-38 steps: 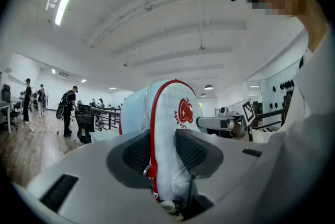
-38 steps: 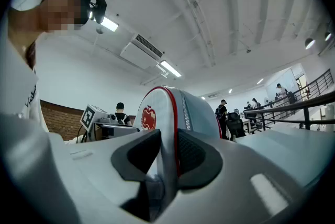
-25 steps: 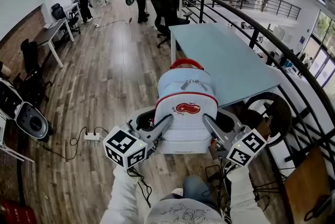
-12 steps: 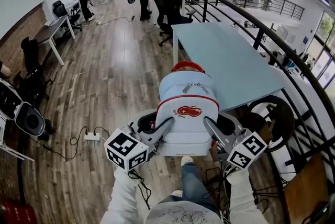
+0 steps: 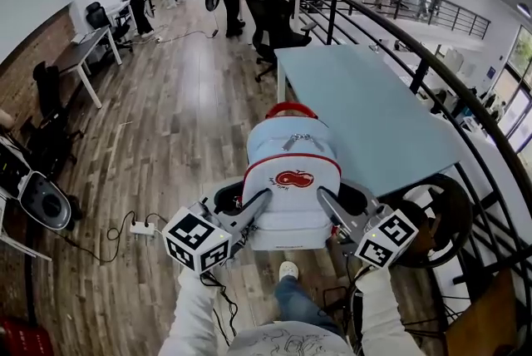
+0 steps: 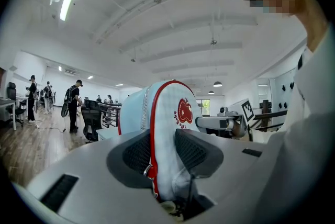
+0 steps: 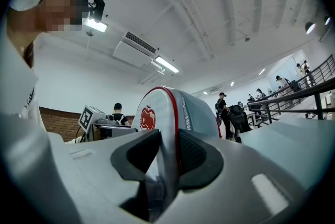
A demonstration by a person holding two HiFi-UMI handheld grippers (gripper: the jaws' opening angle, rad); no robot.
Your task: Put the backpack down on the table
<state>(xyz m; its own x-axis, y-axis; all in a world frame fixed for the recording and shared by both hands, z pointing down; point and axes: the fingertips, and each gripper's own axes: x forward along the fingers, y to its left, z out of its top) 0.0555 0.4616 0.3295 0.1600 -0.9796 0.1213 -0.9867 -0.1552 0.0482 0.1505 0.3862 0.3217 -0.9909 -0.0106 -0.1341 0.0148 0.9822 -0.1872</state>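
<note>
A light blue backpack (image 5: pixel 291 180) with red trim and a red apple logo hangs upright between my two grippers, above the wooden floor just short of the light blue table (image 5: pixel 366 105). My left gripper (image 5: pixel 264 198) is shut on its left side edge, and my right gripper (image 5: pixel 322 195) on its right side edge. In the left gripper view the backpack (image 6: pixel 157 113) fills the gap of the left gripper (image 6: pixel 163 152). The right gripper view shows the backpack (image 7: pixel 167 108) pinched in the right gripper (image 7: pixel 168 157), whose jaws have just been opening slightly with the fabric still between them.
A black railing (image 5: pixel 399 38) runs along the table's right side. Black office chairs (image 5: pixel 270 13) stand beyond its far end, with several people further back. A power strip (image 5: pixel 143 227) lies on the floor at left. A round black object (image 5: pixel 432 209) sits at right.
Both grippers and the backpack have moved forward toward the table's near end, which now lies closer. A foot has come into view below the backpack.
</note>
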